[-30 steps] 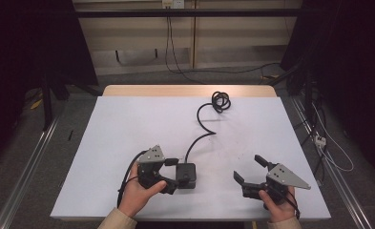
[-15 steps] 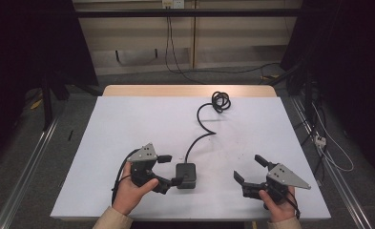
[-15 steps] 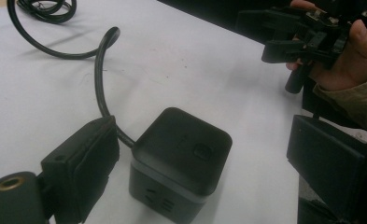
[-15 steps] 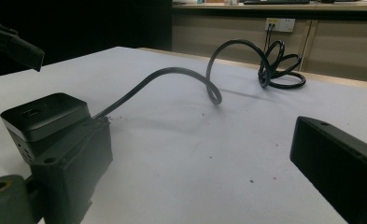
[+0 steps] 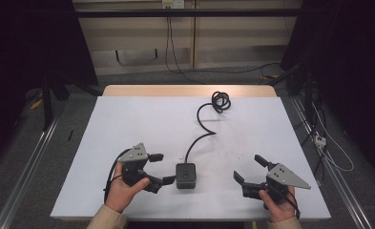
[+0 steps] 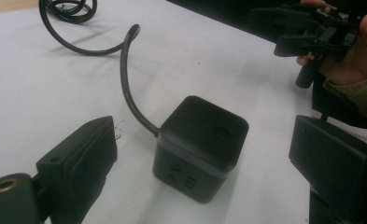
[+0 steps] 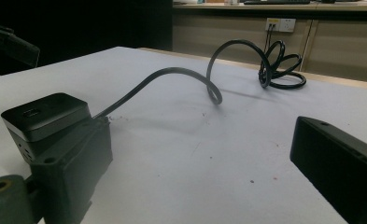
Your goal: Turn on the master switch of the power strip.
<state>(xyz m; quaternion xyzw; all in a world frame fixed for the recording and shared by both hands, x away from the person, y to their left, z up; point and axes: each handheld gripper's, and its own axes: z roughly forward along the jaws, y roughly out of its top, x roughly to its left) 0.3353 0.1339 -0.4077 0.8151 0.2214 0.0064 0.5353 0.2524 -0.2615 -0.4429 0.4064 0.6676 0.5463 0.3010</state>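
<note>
High view: cube socket's (image 5: 185,176) cord (image 5: 202,129) rearward.

The person is wearing beige sleeves, which are showing at both wrists in the high view. The left gripper (image 5: 159,168) is having a black body with a grey three-cornered plate on top, and small screws are dotting this plate. A black cable is looping from its back. The right gripper (image 5: 250,169) is looking the same: black body, grey plate with small dark screws. In the left gripper view, both jaws are blocky and matte black, and a brass-coloured ring is sitting at the lower left corner.
</note>
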